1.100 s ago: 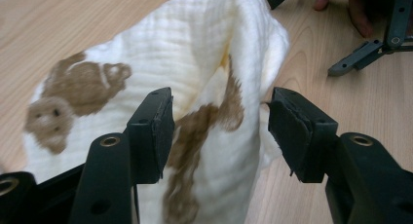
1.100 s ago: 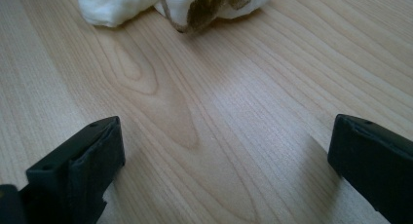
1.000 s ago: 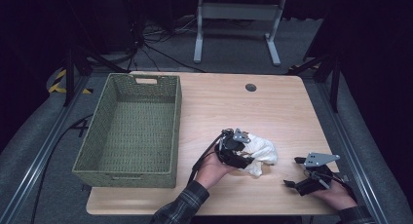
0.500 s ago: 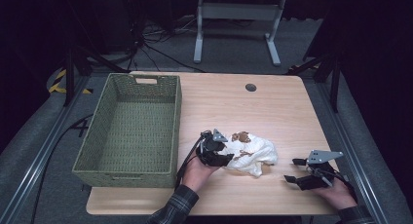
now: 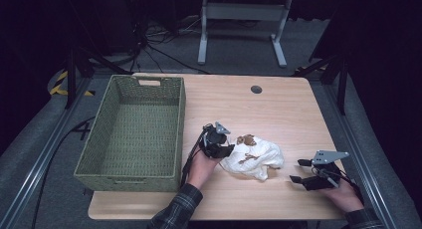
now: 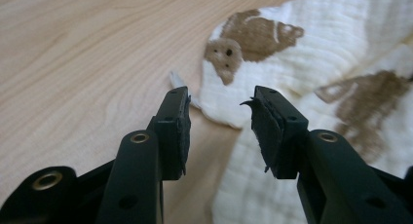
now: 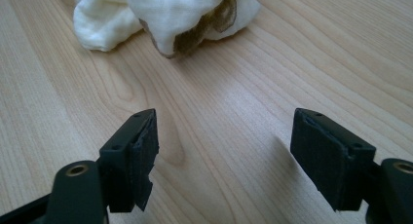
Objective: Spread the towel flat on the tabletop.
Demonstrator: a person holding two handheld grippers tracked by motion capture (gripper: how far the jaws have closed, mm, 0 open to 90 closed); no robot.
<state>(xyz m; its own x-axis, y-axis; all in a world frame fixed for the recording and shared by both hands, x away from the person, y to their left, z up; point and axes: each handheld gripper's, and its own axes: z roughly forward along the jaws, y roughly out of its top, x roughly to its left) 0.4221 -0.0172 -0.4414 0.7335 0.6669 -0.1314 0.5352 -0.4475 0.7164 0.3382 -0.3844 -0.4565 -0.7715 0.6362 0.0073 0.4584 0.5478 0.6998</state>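
White muslin cloth (image 5: 253, 158) with brown animal prints lies crumpled on the light wooden table (image 5: 278, 109), toward the near edge and right of centre, between the two hands. Left tool (image 5: 225, 150) sits at the cloth's left edge, held low over the table by the left hand (image 5: 200, 165), whose plaid sleeve (image 5: 174, 213) comes in from the bottom of the high view. In the left gripper view the left tool's jaws stand partly apart and have just been closing; a rounded fold of the cloth (image 6: 311, 53) lies just beyond and between the pad tips, and the pads (image 6: 179, 131) do not press on it. Whether the right-hand pad brushes the fabric cannot be told. Right tool (image 5: 296, 171) rests near the table's near right corner, well apart from the cloth, pointing left toward it. In the right gripper view its jaws are spread wide, having just closed a little, with bare wood grain between them and the cloth (image 7: 160, 14) farther off at the top of that view. Green woven basket (image 5: 99, 154) stands on the left part of the table, just beside the left hand. Small dark round grommet (image 5: 256, 89) sits in the table near its far edge. Black cable (image 5: 191, 152) trails from the left tool along the basket's side.
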